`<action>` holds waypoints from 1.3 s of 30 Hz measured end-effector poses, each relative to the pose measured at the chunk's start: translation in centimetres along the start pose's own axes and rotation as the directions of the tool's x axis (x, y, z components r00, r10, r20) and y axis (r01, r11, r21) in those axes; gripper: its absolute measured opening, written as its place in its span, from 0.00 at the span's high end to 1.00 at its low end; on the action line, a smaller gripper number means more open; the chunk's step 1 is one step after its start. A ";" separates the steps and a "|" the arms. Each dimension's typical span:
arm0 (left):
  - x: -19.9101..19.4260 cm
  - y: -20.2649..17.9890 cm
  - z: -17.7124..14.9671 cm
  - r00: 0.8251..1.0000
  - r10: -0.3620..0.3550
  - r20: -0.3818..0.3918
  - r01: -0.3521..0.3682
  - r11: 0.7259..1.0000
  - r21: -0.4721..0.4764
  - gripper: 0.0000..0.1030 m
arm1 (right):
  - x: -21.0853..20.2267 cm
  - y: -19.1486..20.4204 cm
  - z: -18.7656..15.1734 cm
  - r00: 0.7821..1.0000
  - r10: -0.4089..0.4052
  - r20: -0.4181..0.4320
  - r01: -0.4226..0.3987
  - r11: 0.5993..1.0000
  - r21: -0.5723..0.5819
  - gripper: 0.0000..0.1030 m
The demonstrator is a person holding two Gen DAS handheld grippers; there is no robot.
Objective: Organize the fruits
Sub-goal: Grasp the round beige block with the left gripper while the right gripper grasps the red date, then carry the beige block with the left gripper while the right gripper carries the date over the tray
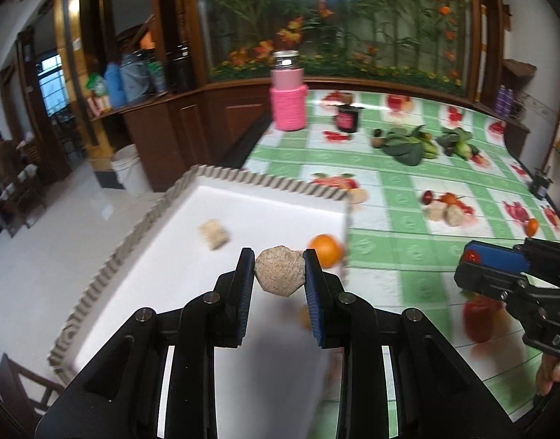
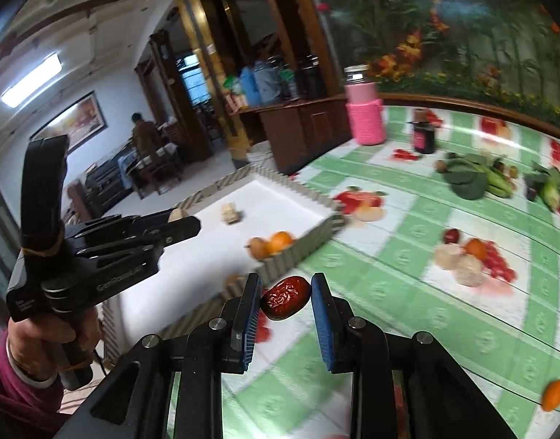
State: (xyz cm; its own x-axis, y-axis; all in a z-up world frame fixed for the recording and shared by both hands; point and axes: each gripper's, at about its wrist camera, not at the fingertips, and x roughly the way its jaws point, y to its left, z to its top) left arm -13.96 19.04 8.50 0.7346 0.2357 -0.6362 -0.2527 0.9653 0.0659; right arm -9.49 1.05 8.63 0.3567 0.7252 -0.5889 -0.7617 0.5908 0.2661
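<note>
Green-checked fruit-print tablecloth [image 1: 408,197] ran toward a flower mural — we pinched a tan speckled lump [image 1: 279,270] in our left gripper [image 1: 279,274] over the white tray [image 1: 280,216], a wrinkled red date [image 2: 285,297] in our right gripper [image 2: 286,300] beside it.

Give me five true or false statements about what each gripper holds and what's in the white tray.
1. The left gripper is shut on a rough beige lump. True.
2. The right gripper holds an orange. False: it is shut on a wrinkled red date.
3. A round orange fruit lies in the white tray with the ridged grey rim. True.
4. The tall pink bottle stands inside the tray. False: it stands on the green checked tablecloth.
5. The tray holds nothing. False.
</note>
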 end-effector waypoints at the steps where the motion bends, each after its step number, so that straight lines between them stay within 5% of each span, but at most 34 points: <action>1: 0.0 0.5 -0.1 1.000 0.005 -0.002 -0.005 1.000 -0.008 0.75 | 0.6 0.7 0.2 1.000 0.016 -0.008 -0.016 1.000 -0.007 0.74; 15: 1.2 6.8 -1.6 0.996 0.073 -0.045 -0.077 0.993 -0.091 0.75 | 6.6 6.2 1.6 0.990 0.094 -0.102 -0.104 0.989 -0.102 0.74; 39: 2.8 9.0 -2.4 0.990 0.088 -0.107 -0.098 0.991 -0.087 0.75 | 13.9 8.0 2.7 0.971 0.072 -0.226 -0.117 0.974 -0.196 0.74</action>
State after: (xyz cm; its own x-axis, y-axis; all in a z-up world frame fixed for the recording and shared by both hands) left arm -15.68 28.08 5.52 0.6380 0.3069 -0.7062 -0.3771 0.9242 0.0609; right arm -9.16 16.83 4.63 0.1698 0.6669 -0.7255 -0.8893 0.4209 0.1787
